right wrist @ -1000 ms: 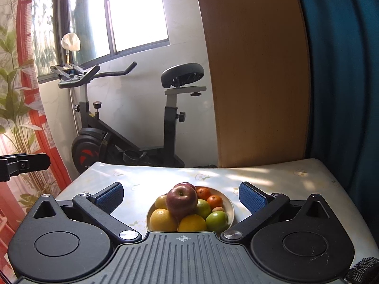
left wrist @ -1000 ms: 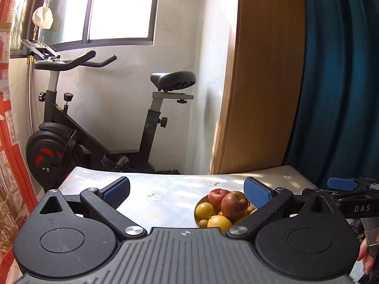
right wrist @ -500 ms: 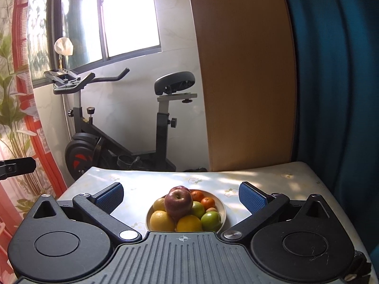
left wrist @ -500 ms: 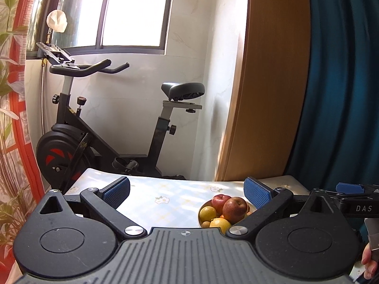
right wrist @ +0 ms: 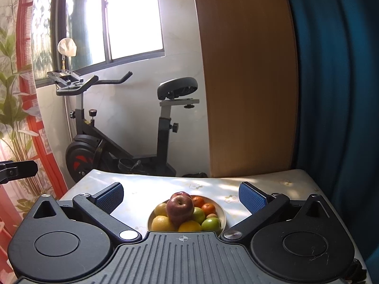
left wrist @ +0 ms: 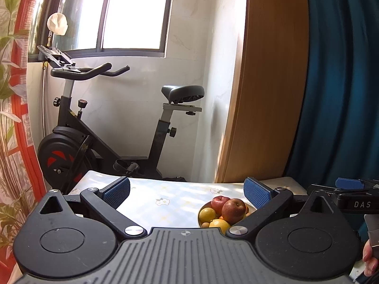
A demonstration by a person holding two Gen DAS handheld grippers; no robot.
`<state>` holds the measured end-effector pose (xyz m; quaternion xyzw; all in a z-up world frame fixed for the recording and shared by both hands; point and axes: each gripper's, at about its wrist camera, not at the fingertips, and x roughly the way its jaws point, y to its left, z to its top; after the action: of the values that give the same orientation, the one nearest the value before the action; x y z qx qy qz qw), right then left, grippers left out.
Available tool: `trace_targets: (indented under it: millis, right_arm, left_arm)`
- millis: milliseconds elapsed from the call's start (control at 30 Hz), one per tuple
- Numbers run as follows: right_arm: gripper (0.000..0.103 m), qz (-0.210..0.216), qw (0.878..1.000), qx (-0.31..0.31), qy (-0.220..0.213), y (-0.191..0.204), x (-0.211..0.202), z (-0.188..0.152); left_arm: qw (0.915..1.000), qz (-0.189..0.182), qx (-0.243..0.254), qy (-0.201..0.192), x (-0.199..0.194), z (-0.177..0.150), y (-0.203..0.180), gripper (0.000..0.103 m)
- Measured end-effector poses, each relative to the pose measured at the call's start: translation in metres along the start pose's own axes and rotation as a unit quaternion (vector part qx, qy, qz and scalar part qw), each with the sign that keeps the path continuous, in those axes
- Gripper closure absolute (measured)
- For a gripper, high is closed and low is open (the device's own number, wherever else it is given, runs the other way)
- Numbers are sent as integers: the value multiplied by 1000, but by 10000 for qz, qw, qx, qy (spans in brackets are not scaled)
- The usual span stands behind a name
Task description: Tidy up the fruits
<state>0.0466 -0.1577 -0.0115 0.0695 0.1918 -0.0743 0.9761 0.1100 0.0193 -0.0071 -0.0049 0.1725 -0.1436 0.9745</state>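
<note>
A pale bowl piled with fruit sits on a floral-patterned table. A dark red apple tops the pile, with yellow citrus, small oranges and green apples around it. In the left wrist view the same bowl shows a red apple and yellow citrus. My right gripper is open, held back from the bowl and centred on it. My left gripper is open too, with the bowl off to its right side.
A black exercise bike stands beyond the table's far edge under a window. A wooden panel and a blue curtain rise on the right. Red floral curtain hangs on the left. A hand holds the right gripper's body.
Both grippers have drawn back and risen from the table, so the bowl looks smaller and lower in each view. Both stay open.
</note>
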Motion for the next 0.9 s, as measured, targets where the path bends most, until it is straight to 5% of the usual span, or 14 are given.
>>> trace_targets:
  millis: [900]
  right_arm:
    - [0, 79, 9999, -58, 20, 3, -5, 3]
  left_arm:
    - [9994, 10, 346, -16, -6, -5, -13, 0]
